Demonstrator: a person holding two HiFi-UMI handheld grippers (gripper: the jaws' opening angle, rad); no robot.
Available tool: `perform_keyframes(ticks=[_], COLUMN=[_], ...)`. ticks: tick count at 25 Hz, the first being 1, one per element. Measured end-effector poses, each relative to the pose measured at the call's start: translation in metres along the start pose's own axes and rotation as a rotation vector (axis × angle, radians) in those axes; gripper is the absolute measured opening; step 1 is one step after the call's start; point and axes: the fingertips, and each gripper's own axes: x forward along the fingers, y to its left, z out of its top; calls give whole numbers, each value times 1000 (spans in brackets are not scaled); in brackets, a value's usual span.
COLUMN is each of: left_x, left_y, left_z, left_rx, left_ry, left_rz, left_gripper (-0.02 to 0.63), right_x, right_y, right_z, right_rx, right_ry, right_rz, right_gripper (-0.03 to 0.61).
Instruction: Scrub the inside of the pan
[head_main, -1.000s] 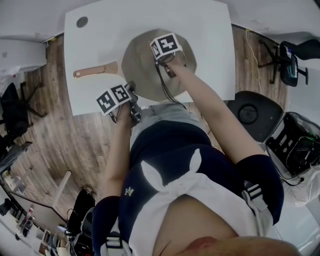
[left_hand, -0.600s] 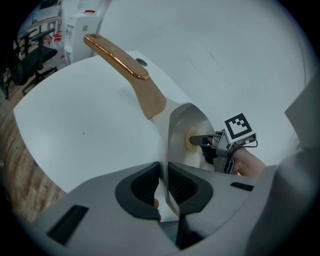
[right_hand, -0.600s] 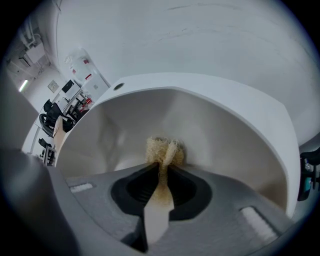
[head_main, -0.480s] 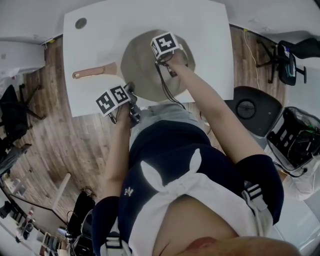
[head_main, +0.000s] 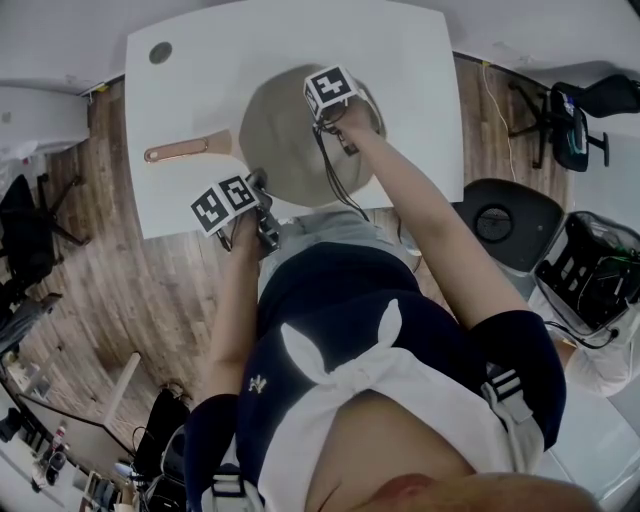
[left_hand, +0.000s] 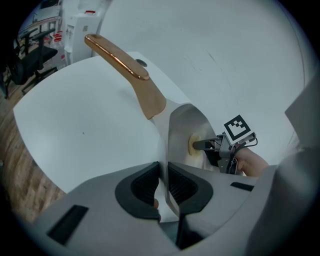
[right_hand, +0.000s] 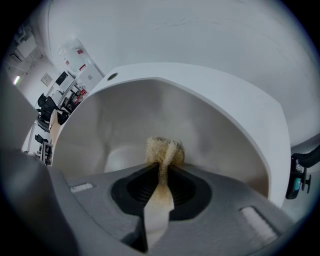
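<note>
left hand-held gripper (left_hand: 164, 174): clamped on pan (left_hand: 184, 126) rim | right hand-held gripper (right_hand: 163, 172): pinching soft sponge (right_hand: 164, 149) inside pan | handling: pan stiff, probably heavy; steady by rim or handle (left_hand: 120, 56)

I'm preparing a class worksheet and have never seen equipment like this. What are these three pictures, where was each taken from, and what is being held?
There is no robot here: a person holds a two-jaw gripper in each hand. The head view comes from a camera on the person's head, looking steeply down at a white table with a pan on it, its copper-coloured handle toward the picture's left. The other two pictures come from cameras riding on the grippers, looking along their jaws. The left gripper is clamped on the pan's rim, steadying it. The right gripper pinches a yellowish sponge inside the pan.
</note>
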Motion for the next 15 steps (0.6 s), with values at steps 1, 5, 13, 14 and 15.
perform_keyframes(ticks=[1,5,13,14,15], left_x=[0,-2,-3,-3,-3], left_y=[1,4,2,1,1], left_z=[0,-1,-1,-1,-1], left_rx=[0,-6,-11,-11,-12], left_ry=[-1,-3,-8,-9,-9], left_rz=[0,1,0,0,0], left_gripper=[41,41,41,41,41], right_x=[0,1,-6,-6,-7], right_y=[-1,-2,-6,-8,-9], right_z=[-2,-11,-27,-28,-29], right_rx=[1,-25,-99,-112,-128], right_ry=[5,48,133,141,151], right_rz=[-2,-25,-58,-64,-73], right_gripper=[55,55,55,55,55])
